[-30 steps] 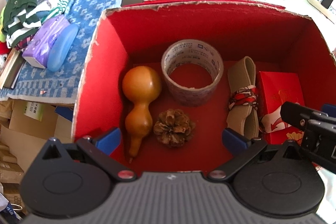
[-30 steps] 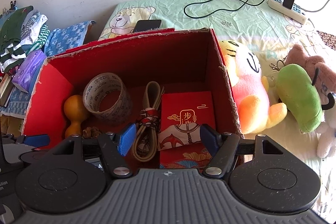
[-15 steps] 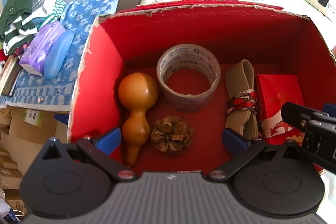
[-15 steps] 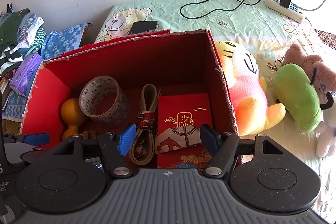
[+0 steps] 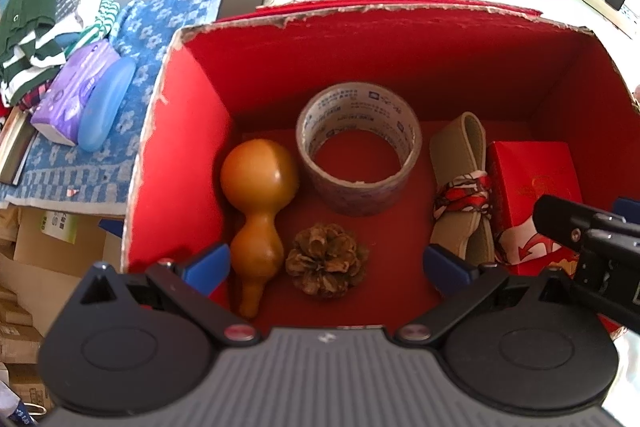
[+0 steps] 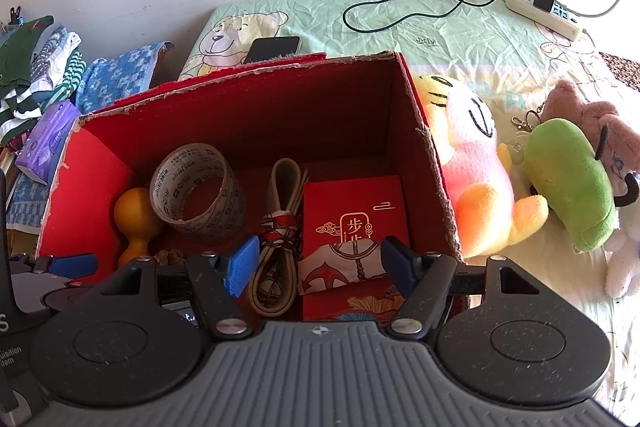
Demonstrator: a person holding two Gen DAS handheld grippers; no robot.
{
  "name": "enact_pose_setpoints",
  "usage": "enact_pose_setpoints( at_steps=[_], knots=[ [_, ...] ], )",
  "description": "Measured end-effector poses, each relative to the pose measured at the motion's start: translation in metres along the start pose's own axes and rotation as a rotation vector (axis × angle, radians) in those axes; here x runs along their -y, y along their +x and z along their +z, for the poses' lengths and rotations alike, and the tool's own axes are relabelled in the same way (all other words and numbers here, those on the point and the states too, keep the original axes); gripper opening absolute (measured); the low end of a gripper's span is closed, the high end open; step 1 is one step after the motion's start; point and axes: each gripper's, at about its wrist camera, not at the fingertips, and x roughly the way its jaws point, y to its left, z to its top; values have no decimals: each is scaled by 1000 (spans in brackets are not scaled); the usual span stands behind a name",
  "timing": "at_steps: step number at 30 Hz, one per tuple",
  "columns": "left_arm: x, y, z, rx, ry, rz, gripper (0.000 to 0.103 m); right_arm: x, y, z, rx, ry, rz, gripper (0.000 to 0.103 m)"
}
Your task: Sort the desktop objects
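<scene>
You held both grippers released over the box (image 5: 176, 163): left gripper (image 5: 326, 263) straddled the pinecone (image 5: 326, 261), right gripper (image 6: 316, 263) straddled the envelope (image 6: 354, 215).

One box (image 5: 180, 155) is sitting open, holding five things: one gourd (image 5: 256, 203) at 9 o'clock, one tape roll (image 5: 358, 147) at 12, one pinecone (image 5: 326, 261) at 6, one belt (image 5: 460, 187) and one envelope (image 5: 528, 179) at 3. Three plush toys are lying outside: (image 6: 476, 179), (image 6: 568, 183), (image 6: 600, 123).

Pine cone (image 6: 170, 258) mostly hidden behind left hand-held gripper (image 6: 60, 267).
</scene>
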Motion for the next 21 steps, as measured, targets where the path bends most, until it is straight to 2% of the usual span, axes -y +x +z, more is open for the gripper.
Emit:
enact_pose_setpoints(
  at_steps=[21],
  knots=[
    [3,5,1,19,15,27,103,2,7,0,-1,5,0,70]
  ],
)
